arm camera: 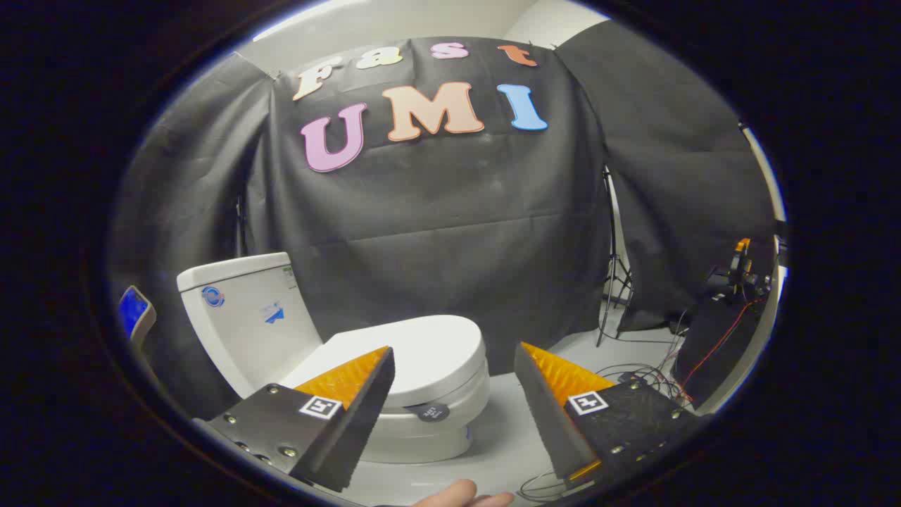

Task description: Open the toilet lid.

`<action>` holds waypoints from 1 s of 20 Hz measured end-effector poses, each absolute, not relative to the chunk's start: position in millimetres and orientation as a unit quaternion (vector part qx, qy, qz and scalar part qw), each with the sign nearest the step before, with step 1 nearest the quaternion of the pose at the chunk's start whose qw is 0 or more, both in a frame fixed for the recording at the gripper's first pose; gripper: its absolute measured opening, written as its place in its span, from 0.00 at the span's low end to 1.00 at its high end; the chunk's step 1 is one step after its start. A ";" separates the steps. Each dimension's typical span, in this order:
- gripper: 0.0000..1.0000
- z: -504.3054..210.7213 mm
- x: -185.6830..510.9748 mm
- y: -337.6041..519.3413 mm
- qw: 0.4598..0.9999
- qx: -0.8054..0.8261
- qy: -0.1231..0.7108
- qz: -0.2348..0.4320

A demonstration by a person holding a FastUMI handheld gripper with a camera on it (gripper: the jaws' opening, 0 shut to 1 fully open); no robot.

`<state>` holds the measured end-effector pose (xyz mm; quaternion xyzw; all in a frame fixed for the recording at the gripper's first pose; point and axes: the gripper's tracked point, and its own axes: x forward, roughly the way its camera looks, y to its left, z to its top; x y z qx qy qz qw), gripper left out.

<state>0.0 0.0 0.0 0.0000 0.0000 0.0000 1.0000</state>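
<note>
Your gripper hangs wide apart, holding nothing; the toilet lid lies closed just beyond the left finger. Bring a fingertip under its near front rim, then lift.

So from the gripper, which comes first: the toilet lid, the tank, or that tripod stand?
With the open gripper as start:
1. Closed white toilet lid, just ahead, partly behind the left finger.
2. White ceramic tank, beyond the lid, leftward.
3. Thin black tripod stand, farthest, against the black cloth wall.
</note>
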 end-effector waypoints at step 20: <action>1.00 -5.5 16.7 6.9 0.999 0.030 -0.009 0.008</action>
